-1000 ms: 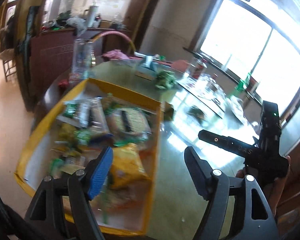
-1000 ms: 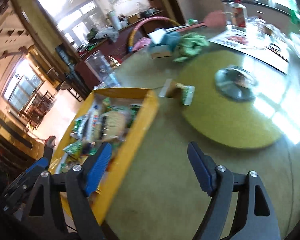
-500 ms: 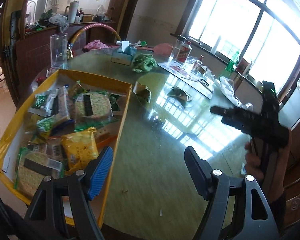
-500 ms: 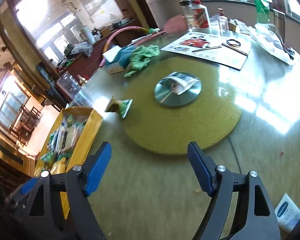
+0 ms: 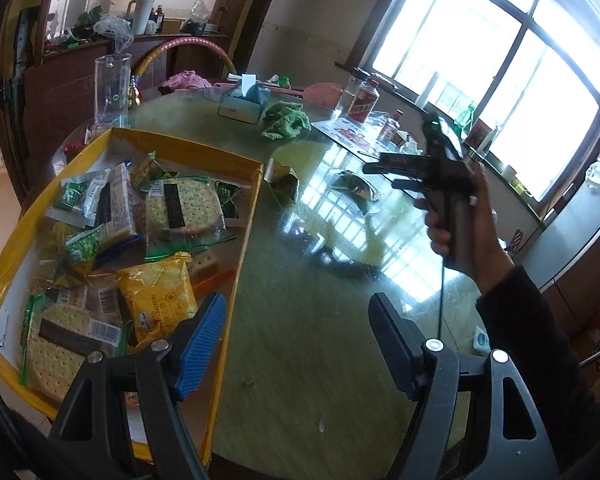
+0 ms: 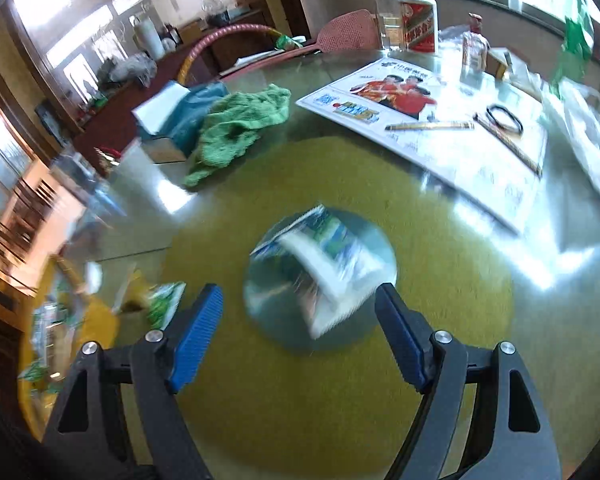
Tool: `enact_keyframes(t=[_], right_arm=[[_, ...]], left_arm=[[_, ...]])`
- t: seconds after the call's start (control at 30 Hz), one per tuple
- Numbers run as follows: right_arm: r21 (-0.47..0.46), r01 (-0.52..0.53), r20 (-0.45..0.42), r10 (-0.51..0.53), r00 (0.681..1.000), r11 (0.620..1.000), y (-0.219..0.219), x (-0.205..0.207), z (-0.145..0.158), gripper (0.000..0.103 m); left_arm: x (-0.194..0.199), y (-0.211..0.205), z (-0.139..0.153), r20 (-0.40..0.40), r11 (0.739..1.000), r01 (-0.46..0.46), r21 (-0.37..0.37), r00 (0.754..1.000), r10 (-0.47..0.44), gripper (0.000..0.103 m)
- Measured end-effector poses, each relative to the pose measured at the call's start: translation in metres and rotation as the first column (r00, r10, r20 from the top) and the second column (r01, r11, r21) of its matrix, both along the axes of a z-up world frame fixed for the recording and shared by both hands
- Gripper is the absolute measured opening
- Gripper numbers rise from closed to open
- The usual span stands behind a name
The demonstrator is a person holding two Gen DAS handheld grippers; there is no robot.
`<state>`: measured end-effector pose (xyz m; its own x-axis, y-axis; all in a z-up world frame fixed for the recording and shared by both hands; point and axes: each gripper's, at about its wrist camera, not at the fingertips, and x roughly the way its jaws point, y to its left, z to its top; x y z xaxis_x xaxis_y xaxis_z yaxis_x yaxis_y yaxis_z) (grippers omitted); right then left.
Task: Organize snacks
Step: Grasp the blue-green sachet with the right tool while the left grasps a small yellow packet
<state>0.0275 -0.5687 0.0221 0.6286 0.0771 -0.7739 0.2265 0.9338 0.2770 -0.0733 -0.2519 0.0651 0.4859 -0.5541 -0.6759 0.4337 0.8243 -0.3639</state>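
A yellow box [image 5: 256, 184] holding several snack packets, among them round crackers [image 5: 184, 208] and a yellow packet [image 5: 156, 300], sits at the table's left edge. My left gripper [image 5: 296, 340] hangs open and empty beside the box's right wall. A green-white snack packet [image 6: 324, 264] lies on a metal disc [image 6: 268, 312] in the table's middle; my right gripper [image 6: 300, 320] hovers open just before it, nothing between the fingers. A small green packet [image 6: 164, 304] lies left of the disc, near the box [image 6: 96, 320]. In the left wrist view a hand holds the right gripper [image 5: 380, 177] above the disc.
A green cloth [image 6: 236, 124] and a tissue box [image 6: 172, 120] lie beyond the disc. A printed poster [image 6: 420, 120] with a pen covers the right side, with bottles [image 6: 420, 20] behind it. A tall clear cup [image 5: 112, 88] stands behind the box.
The right gripper has swept right and forward, from beside the yellow box to just before the packet on the disc. The left gripper has shifted slightly and then held still.
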Motion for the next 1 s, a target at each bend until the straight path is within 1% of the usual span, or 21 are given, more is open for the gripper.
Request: enact_keyframes(t=[0.07, 0.1, 0.17, 0.23, 0.3, 0.33, 0.4, 0.47, 0.5, 0.57, 0.63, 0.7, 0.77, 0.83, 0.9, 1.0], right_arm=[[-0.044, -0.011, -0.03, 0.01, 1.0, 0.999, -0.001, 0.017, -0.007, 0.079], [-0.049, -0.01, -0.043, 0.008, 0.999, 0.999, -0.004, 0.025, -0.012, 0.079], [-0.029, -0.015, -0.071, 0.013, 0.997, 0.999, -0.008, 0.035, -0.021, 0.079], [-0.029, -0.02, -0.078, 0.018, 0.997, 0.999, -0.008, 0.039, -0.028, 0.079], [-0.045, -0.044, -0.085, 0.04, 0.996, 0.998, -0.004, 0.039, -0.033, 0.072], [-0.079, -0.052, -0.093, 0.045, 0.995, 0.995, 0.001, 0.037, -0.036, 0.065], [-0.124, -0.052, -0.094, 0.04, 0.995, 0.991, 0.007, 0.033, -0.036, 0.061], [-0.116, -0.044, -0.095, 0.033, 0.995, 0.992, 0.009, 0.024, -0.035, 0.057], [-0.105, -0.034, -0.099, 0.024, 0.995, 0.994, 0.009, 0.017, -0.035, 0.056], [-0.093, -0.018, -0.113, 0.008, 0.994, 0.996, 0.013, 0.002, -0.035, 0.054], [-0.082, 0.005, -0.13, -0.015, 0.991, 0.997, 0.017, -0.021, -0.035, 0.054], [-0.07, 0.041, -0.149, -0.051, 0.988, 0.997, 0.021, -0.055, -0.036, 0.054], [-0.069, 0.082, -0.156, -0.092, 0.984, 0.994, 0.021, -0.085, -0.038, 0.054], [-0.05, 0.128, -0.161, -0.134, 0.978, 0.991, 0.018, -0.116, -0.04, 0.054], [-0.041, 0.186, -0.157, -0.19, 0.969, 0.982, 0.013, -0.144, -0.042, 0.054], [-0.029, 0.211, -0.136, -0.213, 0.968, 0.977, 0.01, -0.168, -0.045, 0.054]], left_arm=[[0.0, -0.003, -0.002, -0.01, 1.0, 0.016, -0.001, 1.0, -0.016, 0.074], [0.0, -0.005, -0.003, -0.012, 1.0, 0.023, 0.0, 1.0, -0.023, 0.074], [0.0, -0.009, -0.005, -0.022, 0.999, 0.034, 0.006, 0.999, -0.034, 0.074], [0.0, -0.014, -0.006, -0.022, 0.999, 0.045, 0.018, 0.999, -0.045, 0.074], [0.002, -0.017, -0.005, -0.019, 0.999, 0.047, 0.026, 0.999, -0.046, 0.074], [0.003, -0.019, -0.005, -0.018, 0.999, 0.045, 0.031, 0.999, -0.045, 0.074], [0.008, -0.022, -0.003, -0.024, 0.999, 0.037, 0.038, 0.999, -0.036, 0.074], [0.015, -0.027, -0.001, -0.033, 0.998, 0.038, 0.041, 0.999, -0.037, 0.074], [0.019, -0.03, 0.0, -0.046, 0.998, 0.038, 0.049, 0.998, -0.036, 0.074], [0.029, -0.039, 0.001, -0.074, 0.998, 0.052, 0.028, 0.996, -0.049, 0.074], [0.043, -0.049, -0.001, -0.111, 0.998, 0.055, 0.012, 0.992, -0.053, 0.074], [0.059, -0.061, -0.005, -0.143, 0.998, 0.055, -0.008, 0.988, -0.055, 0.074], [0.08, -0.075, -0.012, -0.182, 1.0, 0.017, -0.001, 0.983, -0.017, 0.074], [0.1, -0.091, -0.018, -0.204, 1.0, -0.024, 0.016, 0.979, 0.027, 0.074], [0.119, -0.106, -0.022, -0.224, 0.996, -0.075, 0.048, 0.971, 0.084, 0.074], [0.152, -0.127, -0.028, -0.271, 0.988, -0.144, 0.053, 0.95, 0.153, 0.074]])
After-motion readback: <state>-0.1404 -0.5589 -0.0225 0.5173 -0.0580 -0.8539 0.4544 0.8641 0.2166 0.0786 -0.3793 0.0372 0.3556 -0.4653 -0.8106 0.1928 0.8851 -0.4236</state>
